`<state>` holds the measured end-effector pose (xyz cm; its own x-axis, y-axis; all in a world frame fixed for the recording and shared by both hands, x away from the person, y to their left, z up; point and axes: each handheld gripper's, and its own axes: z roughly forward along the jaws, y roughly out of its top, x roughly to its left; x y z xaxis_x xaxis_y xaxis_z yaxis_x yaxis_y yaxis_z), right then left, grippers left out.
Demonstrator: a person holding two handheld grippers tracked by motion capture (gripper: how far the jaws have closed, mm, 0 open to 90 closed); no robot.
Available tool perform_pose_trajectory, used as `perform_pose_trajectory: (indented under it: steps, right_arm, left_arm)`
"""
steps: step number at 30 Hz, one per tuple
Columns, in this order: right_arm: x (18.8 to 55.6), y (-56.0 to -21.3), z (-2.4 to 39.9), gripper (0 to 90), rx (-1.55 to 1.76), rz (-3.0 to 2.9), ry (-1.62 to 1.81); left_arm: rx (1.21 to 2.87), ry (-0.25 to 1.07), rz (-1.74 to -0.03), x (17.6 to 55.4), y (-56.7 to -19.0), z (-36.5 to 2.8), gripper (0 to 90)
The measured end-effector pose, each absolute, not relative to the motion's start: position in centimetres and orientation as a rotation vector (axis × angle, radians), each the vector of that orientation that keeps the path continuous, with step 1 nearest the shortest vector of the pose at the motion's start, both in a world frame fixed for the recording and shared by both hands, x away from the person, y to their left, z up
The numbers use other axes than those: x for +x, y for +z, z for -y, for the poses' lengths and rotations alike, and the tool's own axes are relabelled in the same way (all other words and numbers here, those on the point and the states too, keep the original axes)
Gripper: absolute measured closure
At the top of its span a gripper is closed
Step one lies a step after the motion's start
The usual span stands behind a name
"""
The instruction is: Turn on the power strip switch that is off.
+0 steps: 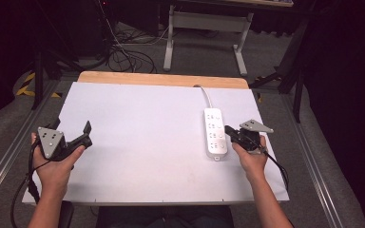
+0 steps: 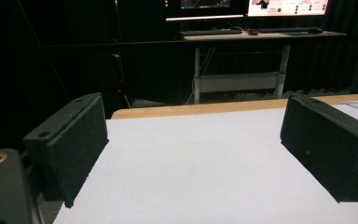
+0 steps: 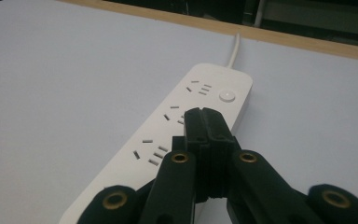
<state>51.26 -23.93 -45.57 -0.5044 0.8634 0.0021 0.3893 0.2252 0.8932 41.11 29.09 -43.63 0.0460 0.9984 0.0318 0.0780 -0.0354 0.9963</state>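
My left hand is at about 8 o'clock on the desk, near its left edge, and it holds the left gripper. Its fingers are spread wide apart with nothing between them; through the gap I see only the white sheet and the wooden edge behind it. My right hand is at about 4 o'clock and holds the right gripper. Its fingers are pressed together, with nothing between them, and their tips are over the power strip; I cannot tell if they touch it. The strip lies lengthwise at about 3 o'clock, with its round button near the end beyond my fingertips. Its cord runs away to the far edge at 1 o'clock.
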Motion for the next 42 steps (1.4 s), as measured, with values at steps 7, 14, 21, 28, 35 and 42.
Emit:
perform_pose_trajectory:
  steps: [7,14,21,28,35,42]
  right_arm:
    - [51.6,-46.1,23.6,90.0,1.176,-2.053,1.199]
    - [52.2,-46.5,23.5,90.0,1.205,-2.087,1.165]
    - [52.3,-46.7,23.3,90.0,1.214,-2.108,1.151]
    - [52.4,-46.9,23.2,90.0,1.214,-2.125,1.138]
    - [52.8,-47.0,23.1,90.0,1.229,-2.122,1.140]
    - [52.7,-47.3,23.0,90.0,1.240,-2.107,1.140]
  left_arm:
    - [1.314,1.160,-1.216,41.1,-43.6,-29.1,8.2]
    - [1.320,1.159,-1.214,41.1,-43.7,-29.1,9.7]
    - [1.318,1.155,-1.214,41.1,-43.7,-29.2,9.6]
    - [1.318,1.154,-1.215,41.1,-43.7,-29.2,8.7]
    - [1.317,1.151,-1.214,41.1,-43.7,-29.2,8.2]
    - [1.314,1.147,-1.218,41.0,-43.7,-29.2,8.2]
